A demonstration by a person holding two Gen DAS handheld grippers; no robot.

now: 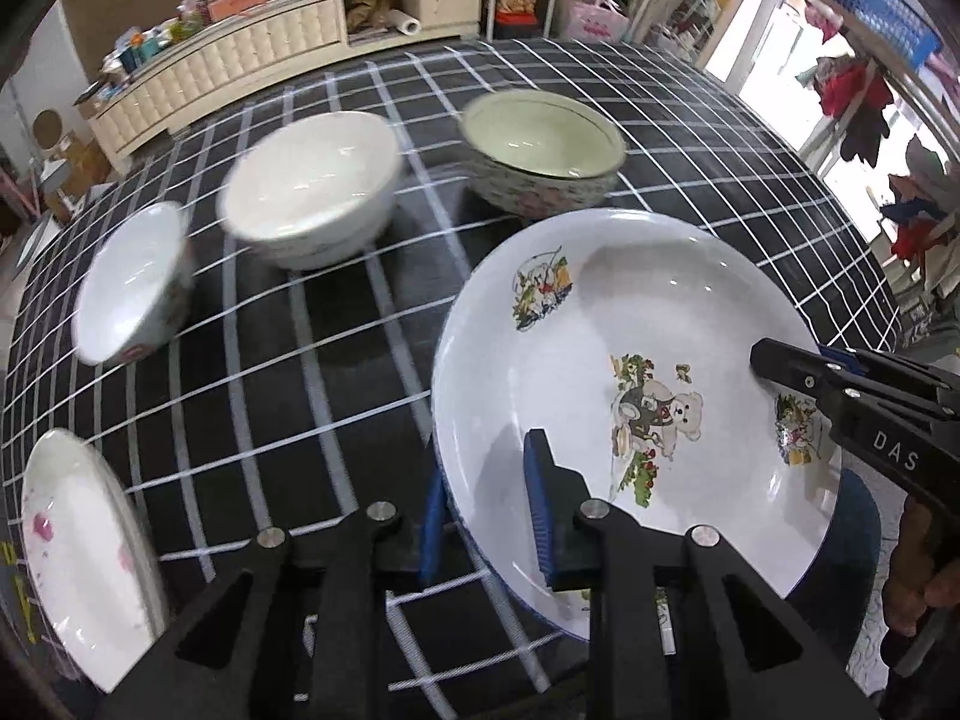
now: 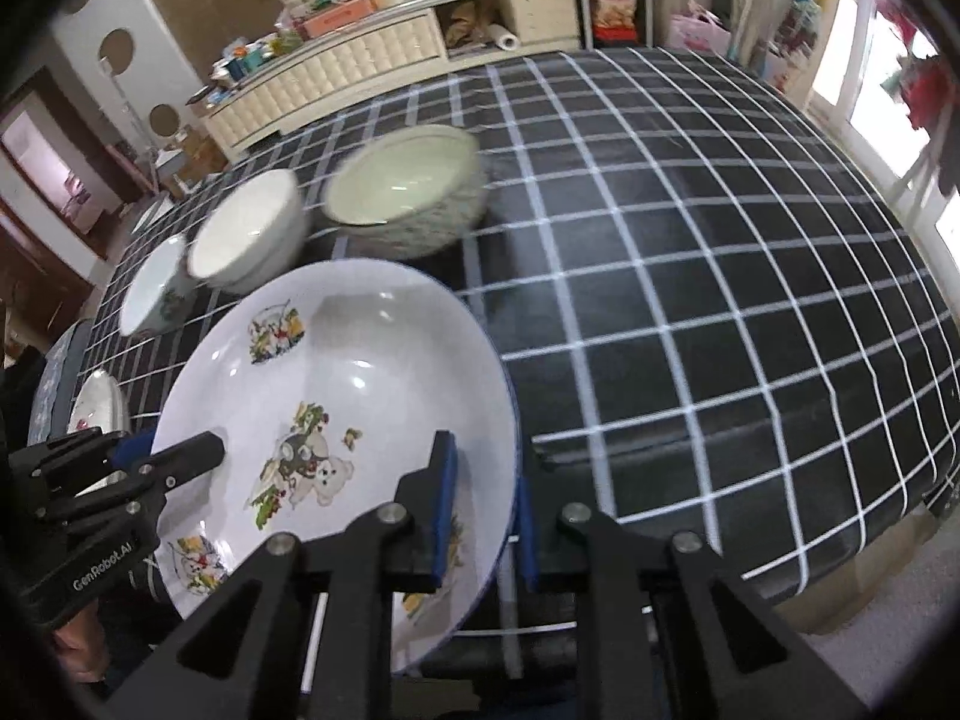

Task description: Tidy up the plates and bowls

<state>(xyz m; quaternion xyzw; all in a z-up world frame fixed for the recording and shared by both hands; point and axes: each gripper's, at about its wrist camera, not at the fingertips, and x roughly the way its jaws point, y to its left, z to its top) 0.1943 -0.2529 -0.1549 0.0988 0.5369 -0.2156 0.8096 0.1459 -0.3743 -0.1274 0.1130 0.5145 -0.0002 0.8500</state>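
A large white plate [image 1: 630, 312] printed with cartoon bears is held between both grippers, a little above the black checked tablecloth [image 1: 300, 372]. My left gripper [image 1: 486, 498] is shut on its left rim, one blue pad inside the plate and one under it. My right gripper [image 1: 774, 360] pinches the opposite rim. In the right wrist view the same plate [image 2: 372, 348] fills the lower left, with my right gripper [image 2: 486, 492] shut on its right rim and my left gripper [image 2: 198, 450] on the far rim.
Three bowls stand in a row behind the plate: a small one [image 1: 132, 282], a white one [image 1: 312, 192] and a floral one with a pale green inside [image 1: 540, 150]. A small pink-patterned plate [image 1: 78, 540] lies near the left edge. A cluttered cream sideboard [image 1: 252, 54] stands beyond the table.
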